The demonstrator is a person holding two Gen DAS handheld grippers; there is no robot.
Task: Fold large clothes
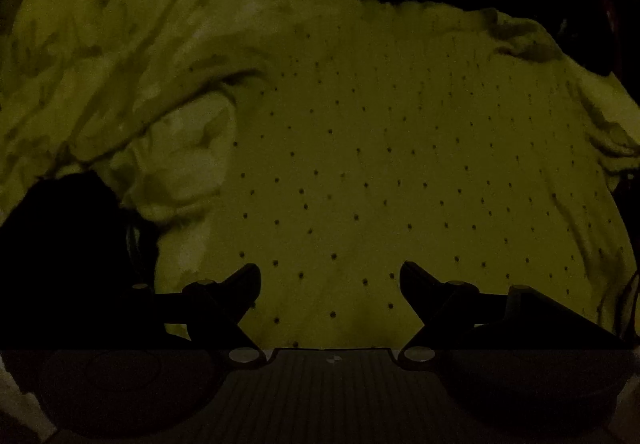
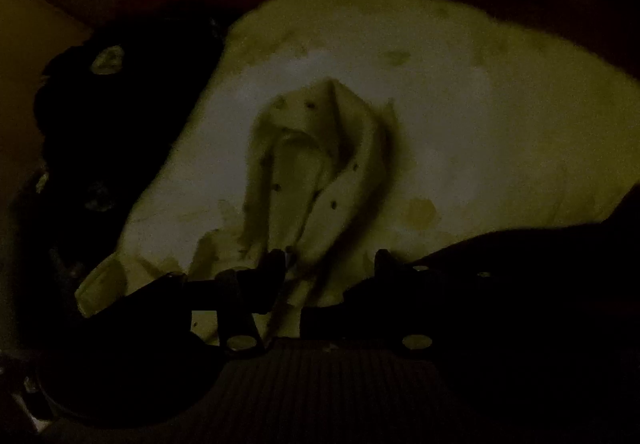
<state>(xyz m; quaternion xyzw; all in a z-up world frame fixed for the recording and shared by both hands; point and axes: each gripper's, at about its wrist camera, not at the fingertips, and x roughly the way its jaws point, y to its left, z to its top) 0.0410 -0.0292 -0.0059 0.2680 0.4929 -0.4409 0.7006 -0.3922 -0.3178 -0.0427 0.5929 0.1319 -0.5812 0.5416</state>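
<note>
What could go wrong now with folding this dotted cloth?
1. The right gripper straddles a bunched ridge of the dotted cloth; closing here may catch several layers or only a thin edge.
2. The left gripper hangs open, holding nothing, so the cloth may drag.
3. Dim light hides edges.

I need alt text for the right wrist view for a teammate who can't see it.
Dim right wrist view: a bunched fold of pale, dark-dotted garment runs up from between the right gripper fingers, whose jaws stand partly apart around it. It lies on a lighter sheet; the surroundings are too dark to read.
</note>
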